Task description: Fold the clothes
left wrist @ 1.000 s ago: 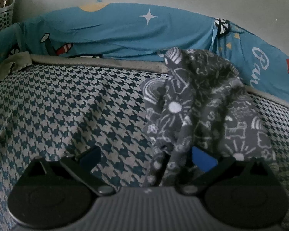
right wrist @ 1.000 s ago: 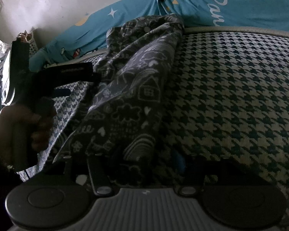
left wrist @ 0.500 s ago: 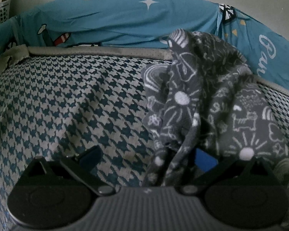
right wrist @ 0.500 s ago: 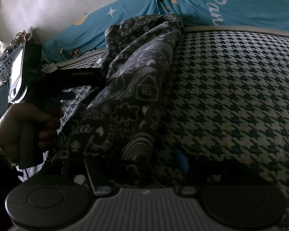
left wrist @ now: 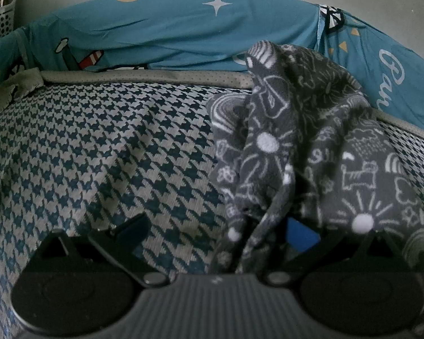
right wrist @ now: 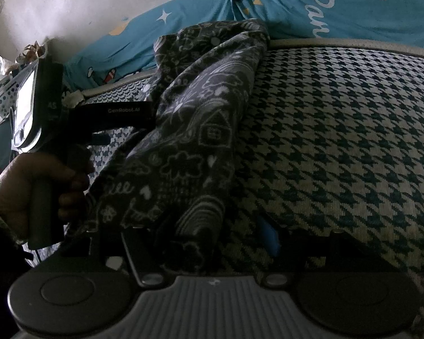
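1. My left claw (left wrist: 214,228) stands wide open over the bed: one dark finger (left wrist: 132,226) at the lower left of its view rests bare above the cover, the other shows a blue pad (left wrist: 299,233) half buried in cloth, with no pinch that I can see.
2. My right claw (right wrist: 200,237) is open too, its jaws apart with a hanging fold of the cloth between them; the blue pad (right wrist: 268,236) at the lower middle stands clear of the cloth, and the other finger (right wrist: 130,247) is dark and partly hidden.
3. The garment (left wrist: 302,147) is one soft, fleecy piece, dark grey with white doodles: suns, clouds, rainbows, a small house and hearts. It lies bunched in a long rumpled ridge in the right half of my left view, running from the claw up to the bed's far edge.
4. The bed cover (left wrist: 99,147) is a woven fabric in a blue and white houndstooth, edged with grey piping at the far side.
5. Behind it lies a smooth blue sheet (left wrist: 169,34) with a white star and cursive letters I read only as "Pan".
6. In the right view my left hand (right wrist: 28,186) grips the other tool's handle; its arm reads "GenRobot.AI".
7. One perforated white basket (left wrist: 0,19) sits at the upper left.
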Tool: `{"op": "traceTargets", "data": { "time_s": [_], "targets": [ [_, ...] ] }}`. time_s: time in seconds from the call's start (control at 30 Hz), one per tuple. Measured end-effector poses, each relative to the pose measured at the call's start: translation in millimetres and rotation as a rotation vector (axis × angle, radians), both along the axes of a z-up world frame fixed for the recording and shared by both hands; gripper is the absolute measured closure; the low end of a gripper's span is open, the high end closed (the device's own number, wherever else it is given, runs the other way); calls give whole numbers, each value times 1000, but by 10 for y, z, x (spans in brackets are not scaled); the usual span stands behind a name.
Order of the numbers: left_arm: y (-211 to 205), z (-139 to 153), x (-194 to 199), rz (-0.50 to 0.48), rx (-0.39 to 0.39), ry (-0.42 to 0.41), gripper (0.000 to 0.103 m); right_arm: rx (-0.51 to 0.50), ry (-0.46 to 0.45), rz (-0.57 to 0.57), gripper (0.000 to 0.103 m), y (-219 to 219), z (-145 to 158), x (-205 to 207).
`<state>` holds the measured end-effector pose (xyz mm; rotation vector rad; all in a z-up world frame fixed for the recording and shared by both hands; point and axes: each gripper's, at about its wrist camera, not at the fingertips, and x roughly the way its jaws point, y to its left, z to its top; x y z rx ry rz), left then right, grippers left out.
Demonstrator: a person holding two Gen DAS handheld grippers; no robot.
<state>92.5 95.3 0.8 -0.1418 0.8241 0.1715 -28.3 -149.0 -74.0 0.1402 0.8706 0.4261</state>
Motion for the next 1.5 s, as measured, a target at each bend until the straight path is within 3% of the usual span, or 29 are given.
{"op": "traceTargets", "data": {
  "time_s": [0.27, 0.53, 0.83, 1.0, 1.27, 1.5],
  "targets": [
    [-12, 106, -84, 4, -8, 3, 0, -7, -28, 4, 37, -20, 88, 42],
    [-21, 228, -231, -15, 1, -28, 0, 55, -79, -37, 37, -196, 264, 228],
    [4, 169, -242, 2, 26, -13, 0, 103, -115, -28, 37, -246, 359, 646],
    [49, 201, -249, 25, 2, -31, 0, 125, -108, -20, 37, -238, 355, 833],
    [49, 58, -186, 34, 41, 19, 0, 188, -111, -15, 37, -266, 358, 1179],
    [96, -35, -166, 52, 14, 41, 0, 201, -122, -12, 37, -279, 311, 1538]
  ]
}}
